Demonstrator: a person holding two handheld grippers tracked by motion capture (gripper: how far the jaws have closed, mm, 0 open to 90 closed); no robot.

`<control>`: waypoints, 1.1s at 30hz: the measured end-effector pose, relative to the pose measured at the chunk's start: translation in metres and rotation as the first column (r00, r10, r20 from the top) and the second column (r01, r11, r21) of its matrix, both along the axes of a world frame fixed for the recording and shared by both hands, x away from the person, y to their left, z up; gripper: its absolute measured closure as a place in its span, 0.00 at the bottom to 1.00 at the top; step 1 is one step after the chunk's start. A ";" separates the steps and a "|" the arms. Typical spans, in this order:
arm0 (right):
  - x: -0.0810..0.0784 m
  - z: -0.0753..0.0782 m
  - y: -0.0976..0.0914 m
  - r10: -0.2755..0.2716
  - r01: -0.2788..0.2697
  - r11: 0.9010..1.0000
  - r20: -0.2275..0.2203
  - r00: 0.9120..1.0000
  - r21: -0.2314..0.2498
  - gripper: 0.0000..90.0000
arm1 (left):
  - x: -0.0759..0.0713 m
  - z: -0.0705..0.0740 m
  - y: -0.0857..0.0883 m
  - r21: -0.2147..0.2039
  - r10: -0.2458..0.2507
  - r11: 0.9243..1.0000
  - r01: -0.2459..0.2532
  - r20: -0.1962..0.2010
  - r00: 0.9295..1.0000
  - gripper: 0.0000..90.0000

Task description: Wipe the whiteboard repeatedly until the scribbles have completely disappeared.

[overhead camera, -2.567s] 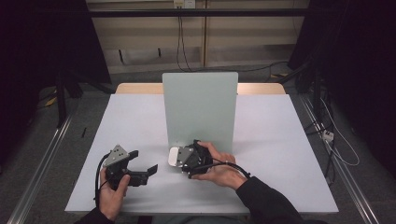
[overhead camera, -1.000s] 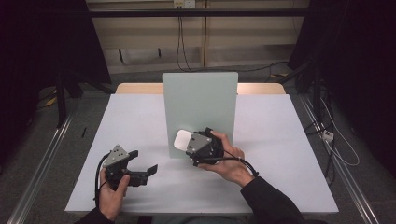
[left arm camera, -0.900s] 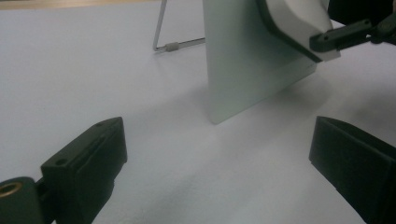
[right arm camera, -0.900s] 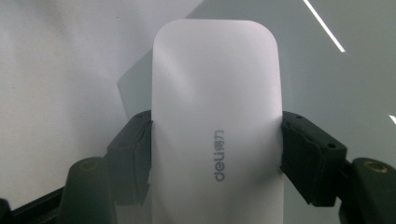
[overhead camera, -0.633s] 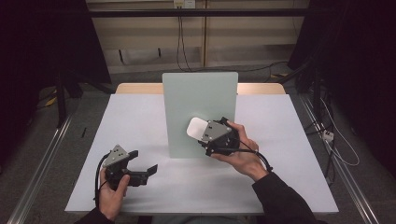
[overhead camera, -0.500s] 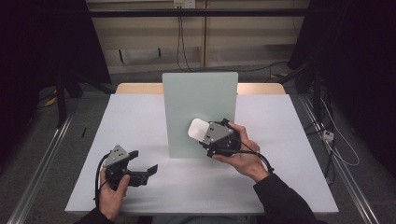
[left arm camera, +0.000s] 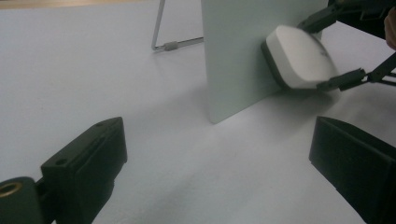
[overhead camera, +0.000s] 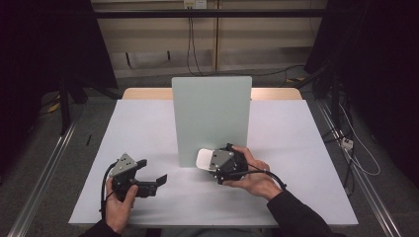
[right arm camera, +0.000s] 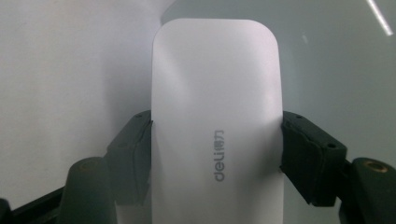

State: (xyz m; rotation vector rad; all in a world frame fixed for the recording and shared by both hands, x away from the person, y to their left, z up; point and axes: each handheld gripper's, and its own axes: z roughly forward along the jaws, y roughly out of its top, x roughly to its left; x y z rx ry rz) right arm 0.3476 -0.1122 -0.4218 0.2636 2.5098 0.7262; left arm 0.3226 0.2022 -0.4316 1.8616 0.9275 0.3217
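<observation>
A white eraser (overhead camera: pixel 201 158) with a dark base and a grey printed logo is pinched across its width by my right gripper (overhead camera: pixel 208 161), which is shut on it. The eraser (left arm camera: pixel 299 56) presses against the lower front of an upright pale green board (overhead camera: pixel 211 118), just above the table. In the right gripper view the eraser (right arm camera: pixel 217 93) stands between the two black pads (right arm camera: pixel 308 154), with the board (right arm camera: pixel 336 56) behind it. My left gripper (overhead camera: pixel 152 172) rests low on the table to the left, open, with nothing between its jaws (left arm camera: pixel 217 154).
The white table top (overhead camera: pixel 148 128) spreads around the board. A wire stand leg (left arm camera: pixel 161 42) props the board from behind. Dark floor, metal rails and cables lie past the table edges.
My right gripper lifted the eraser from the table up onto the board's face, then slid it back down to the board's lower part. The left gripper has stayed put.
</observation>
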 end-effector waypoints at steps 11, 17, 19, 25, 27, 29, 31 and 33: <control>0.000 -0.001 -0.006 0.001 -0.001 1.000 -0.007 1.000 0.017 0.35 | 0.000 0.000 0.001 -0.001 0.002 1.000 -0.002 -0.001 1.000 0.05; 0.001 0.010 -0.022 -0.050 0.047 0.996 0.029 0.998 0.069 0.35 | 0.000 0.000 0.000 0.000 -0.001 1.000 0.001 0.001 1.000 0.05; 0.000 0.012 -0.025 -0.060 0.057 0.995 0.034 0.998 0.077 0.35 | 0.000 0.000 0.000 0.001 0.000 1.000 0.000 -0.001 1.000 0.05; -0.001 0.011 -0.028 -0.089 0.087 0.990 0.011 0.996 0.111 0.35 | 0.000 0.000 0.001 -0.015 0.002 1.000 -0.002 -0.004 1.000 0.05; -0.001 0.011 -0.028 -0.094 0.093 0.990 0.001 0.996 0.109 0.35 | 0.001 -0.001 0.001 -0.010 -0.003 1.000 0.002 -0.006 1.000 0.05; -0.001 0.011 -0.029 -0.103 0.104 0.987 -0.016 0.995 0.124 0.35 | 0.001 -0.001 0.001 -0.012 -0.001 1.000 0.001 -0.006 1.000 0.05; -0.001 0.013 -0.030 -0.111 0.113 0.985 -0.022 0.994 0.132 0.35 | 0.001 -0.001 0.002 -0.015 0.001 1.000 -0.002 -0.009 1.000 0.05; -0.001 0.014 -0.032 -0.114 0.118 0.983 -0.032 0.993 0.144 0.35 | 0.001 -0.001 0.002 -0.013 0.001 1.000 -0.001 -0.008 1.000 0.05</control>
